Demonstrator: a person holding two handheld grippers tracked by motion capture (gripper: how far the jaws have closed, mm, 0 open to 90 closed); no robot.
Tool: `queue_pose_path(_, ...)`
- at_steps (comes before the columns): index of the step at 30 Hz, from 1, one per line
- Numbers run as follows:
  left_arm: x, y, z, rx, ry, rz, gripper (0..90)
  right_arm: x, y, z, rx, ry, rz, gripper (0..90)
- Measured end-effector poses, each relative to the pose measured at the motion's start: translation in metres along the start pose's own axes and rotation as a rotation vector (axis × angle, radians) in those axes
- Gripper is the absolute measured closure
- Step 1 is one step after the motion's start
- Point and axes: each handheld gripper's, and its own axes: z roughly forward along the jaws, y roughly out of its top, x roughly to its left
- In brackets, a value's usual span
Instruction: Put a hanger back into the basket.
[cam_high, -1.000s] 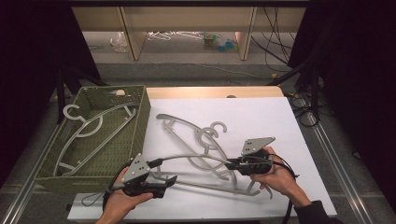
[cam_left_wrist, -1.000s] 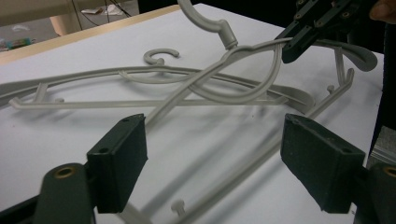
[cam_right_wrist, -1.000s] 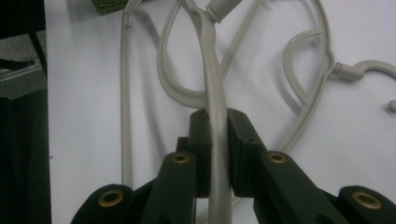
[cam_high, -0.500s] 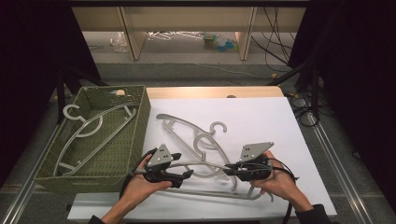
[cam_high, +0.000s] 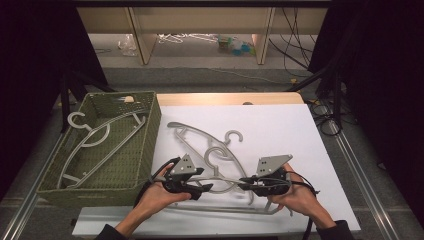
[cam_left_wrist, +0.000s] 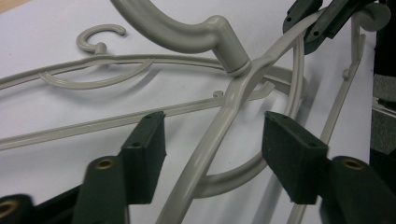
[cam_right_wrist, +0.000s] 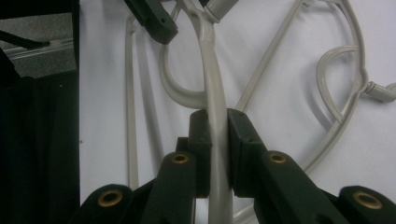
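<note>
The high view looks forward and down on the whole counter (cam_high: 300, 130) from above the person's side, fairly far off. The left gripper view rides low, close over the sheet, looking along its tongs (cam_left_wrist: 215, 154) across the hangers (cam_left_wrist: 233, 98) toward the right tongs (cam_left_wrist: 322, 18). The right gripper view looks back the opposite way, very near. Both share the same hanger arm (cam_right_wrist: 212, 93), probably the one lying between the hands in the high view.

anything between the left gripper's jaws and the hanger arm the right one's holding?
Nothing visible. The hanger arm already runs between the left gripper jaws, which have just been closing but don't touch it yet. The right gripper is clamped on the same arm.
</note>
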Motion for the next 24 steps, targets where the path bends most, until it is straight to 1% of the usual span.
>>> queue_pose_path(1, 0.0, 0.0, 0.0, 0.0, 0.0, 0.0, 43.4, 0.0, 0.0, 0.0, 0.0, 0.0, 0.0, 81.7)
queue_pose_path(2, 0.0, 0.001, 0.001, 0.001, -0.012, 0.001, 44.4, 0.001, 0.0, 0.0, -0.003, 0.001, -0.001, 81.7)
queue_pose_path(3, 0.0, 0.002, 0.001, 0.006, -0.007, 0.014, 47.3, 0.001, 0.0, 0.0, -0.006, -0.002, -0.006, 81.7)
queue_pose_path(4, 0.001, 0.003, 0.002, 0.018, -0.013, 0.027, 49.9, 0.001, 0.001, 0.0, -0.006, 0.003, -0.009, 81.6)
queue_pose_path(5, 0.001, 0.003, 0.002, 0.018, -0.013, 0.027, 52.2, 0.001, 0.001, 0.0, -0.006, 0.003, -0.009, 81.6)
queue_pose_path(6, 0.001, 0.004, 0.004, 0.034, -0.025, 0.052, 55.3, 0.002, 0.001, 0.001, -0.003, 0.007, -0.014, 81.6)
queue_pose_path(8, 0.001, 0.004, 0.005, 0.035, -0.032, 0.052, 60.2, 0.002, 0.001, 0.001, -0.005, 0.007, -0.016, 81.6)
queue_pose_path(9, 0.001, 0.005, 0.006, 0.041, -0.027, 0.07, 60.2, 0.002, 0.001, 0.001, -0.005, 0.007, -0.016, 81.6)
queue_pose_path(10, 0.001, 0.007, 0.007, 0.056, -0.035, 0.091, 67.5, 0.002, 0.001, 0.001, -0.001, 0.011, -0.023, 81.6)
queue_pose_path(11, 0.001, 0.007, 0.007, 0.056, -0.035, 0.091, 68.9, 0.002, 0.001, 0.001, -0.001, 0.011, -0.023, 81.6)
queue_pose_path(12, 0.0, 0.009, 0.007, 0.066, -0.033, 0.118, 69.9, 0.002, 0.001, 0.001, -0.001, 0.006, -0.029, 81.5)
queue_pose_path(13, 0.0, 0.009, 0.007, 0.066, -0.033, 0.118, 70.1, 0.002, 0.001, 0.001, -0.001, 0.006, -0.029, 81.5)
queue_pose_path(14, 0.0, 0.009, 0.005, 0.069, -0.031, 0.127, 70.1, 0.002, 0.001, 0.001, -0.001, 0.005, -0.029, 81.5)
queue_pose_path(15, 0.0, 0.009, 0.004, 0.074, -0.041, 0.135, 71.7, 0.001, 0.001, 0.0, -0.011, 0.002, -0.052, 81.1)
queue_pose_path(16, -0.001, 0.01, 0.003, 0.07, -0.045, 0.141, 72.4, 0.001, 0.001, 0.0, -0.013, 0.001, -0.059, 80.8)
queue_pose_path(18, -0.002, 0.01, 0.002, 0.066, -0.047, 0.141, 73.6, 0.001, 0.001, -0.001, -0.015, -0.002, -0.061, 80.2)
queue_pose_path(20, -0.006, 0.01, 0.001, 0.074, -0.062, 0.154, 75.2, 0.0, 0.001, -0.001, -0.011, -0.027, -0.065, 76.9)
queue_pose_path(21, -0.007, 0.01, 0.001, 0.077, -0.064, 0.153, 76.3, 0.0, 0.001, -0.001, -0.008, -0.034, -0.061, 75.7)
queue_pose_path(24, -0.009, 0.01, 0.0, 0.075, -0.09, 0.133, 80.2, -0.001, 0.002, -0.002, -0.014, -0.081, -0.054, 69.9)
